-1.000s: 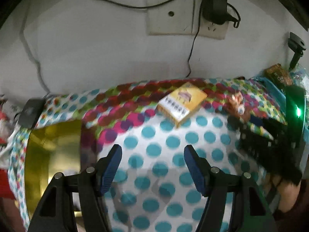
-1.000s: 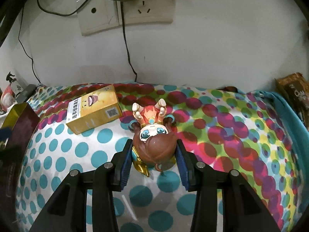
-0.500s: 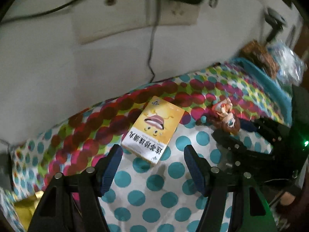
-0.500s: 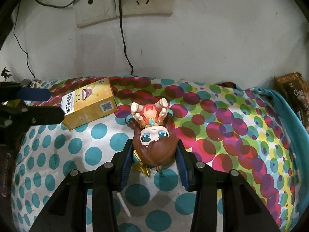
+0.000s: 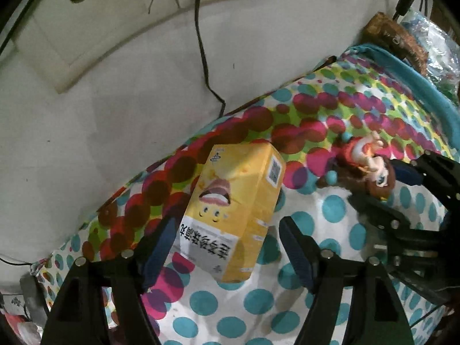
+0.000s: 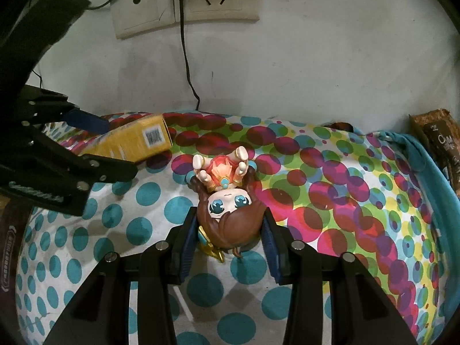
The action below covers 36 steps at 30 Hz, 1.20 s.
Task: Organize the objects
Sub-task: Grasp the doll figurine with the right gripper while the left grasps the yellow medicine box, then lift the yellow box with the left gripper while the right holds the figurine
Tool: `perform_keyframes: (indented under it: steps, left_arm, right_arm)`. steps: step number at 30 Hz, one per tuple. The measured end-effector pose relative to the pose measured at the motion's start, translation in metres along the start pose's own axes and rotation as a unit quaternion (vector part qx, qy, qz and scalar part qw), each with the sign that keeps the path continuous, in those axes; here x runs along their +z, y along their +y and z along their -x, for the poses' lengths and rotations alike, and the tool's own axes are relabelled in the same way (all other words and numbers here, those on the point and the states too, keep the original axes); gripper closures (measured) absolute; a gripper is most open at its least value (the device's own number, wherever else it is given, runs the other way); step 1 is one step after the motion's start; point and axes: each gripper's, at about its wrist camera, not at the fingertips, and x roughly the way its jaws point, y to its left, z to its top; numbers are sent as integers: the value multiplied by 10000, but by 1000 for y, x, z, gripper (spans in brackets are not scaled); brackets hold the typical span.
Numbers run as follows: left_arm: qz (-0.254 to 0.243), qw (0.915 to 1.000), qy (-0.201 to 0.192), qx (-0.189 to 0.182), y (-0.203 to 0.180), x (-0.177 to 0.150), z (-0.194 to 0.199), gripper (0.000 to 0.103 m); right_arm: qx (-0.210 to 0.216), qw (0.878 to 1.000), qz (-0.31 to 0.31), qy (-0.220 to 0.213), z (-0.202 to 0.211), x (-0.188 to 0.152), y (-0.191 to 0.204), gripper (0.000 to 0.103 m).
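A yellow box [image 5: 234,210] with a cartoon face lies on the dotted cloth [image 5: 253,302]. My left gripper [image 5: 227,238] is open, its blue pads on either side of the box's near end. The box also shows in the right wrist view [image 6: 135,141], with the left gripper [image 6: 95,146] around it. My right gripper [image 6: 228,240] is shut on the brown-haired head of a small figurine [image 6: 227,198] that lies on its back on the cloth. The figurine [image 5: 365,166] shows at the right in the left wrist view, held by the right gripper [image 5: 394,192].
A white wall with sockets [image 6: 187,3] and a black cable [image 6: 187,66] stands right behind the cloth. A brown packet [image 6: 442,143] and a teal edge [image 6: 428,172] lie at the right. A grey object [image 5: 28,293] sits at the far left.
My left gripper has moved forward and right, from near a gold box to straddling the yellow box. My right gripper stays shut on the figurine, shifted slightly.
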Motion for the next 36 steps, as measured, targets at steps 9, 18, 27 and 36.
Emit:
perform_keyframes:
  steps: [9, 18, 27, 36]
  left_arm:
    - [-36, 9976, -156, 679, -1, 0, -8, 26]
    - [52, 9965, -234, 807, 4, -3, -6, 26]
    - [177, 9948, -443, 898, 6, -12, -1, 44]
    - [506, 9932, -586, 872, 18, -27, 10, 45]
  right_arm:
    - [5, 10000, -7, 22, 8, -5, 9, 63]
    - [-15, 10000, 6, 35, 19, -9, 22, 63]
    - [-24, 10000, 10, 37, 24, -11, 31, 63]
    - [-55, 10000, 32, 43, 31, -14, 42, 63]
